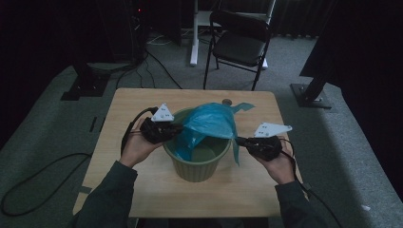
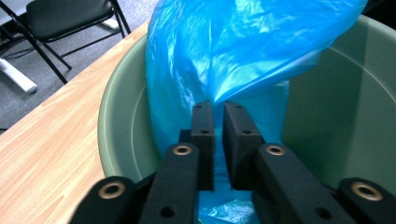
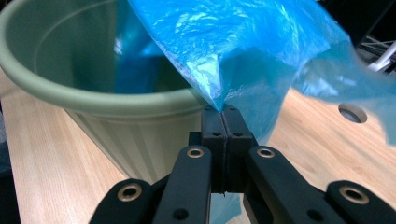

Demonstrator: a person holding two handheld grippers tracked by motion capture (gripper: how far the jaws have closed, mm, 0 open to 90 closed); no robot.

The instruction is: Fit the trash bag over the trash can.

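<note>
A green plastic bin point(image 1: 197, 168) stands in the middle of the wooden table point(image 1: 133, 109). A blue plastic bag point(image 1: 211, 121) drapes over it, part hanging inside and part bulging above the rim. My left gripper point(image 1: 177, 129) reaches over the bin's left rim. In the left gripper view its jaws point(image 2: 218, 109) stand nearly together, with the bag point(image 2: 224, 51) gathered to a point between them inside the bin point(image 2: 109, 126). My right gripper point(image 1: 239, 140) is at the bin's right side. Its jaws point(image 3: 222, 112) are shut on a corner of the bag point(image 3: 243, 42), outside the bin point(image 3: 93, 100).
A round cable hole point(image 1: 227, 101) is in the table behind the bin. A black folding chair point(image 1: 240, 40) stands on the carpet beyond the table. Stand bases sit on the floor at left point(image 1: 85, 85) and right point(image 1: 311, 95).
</note>
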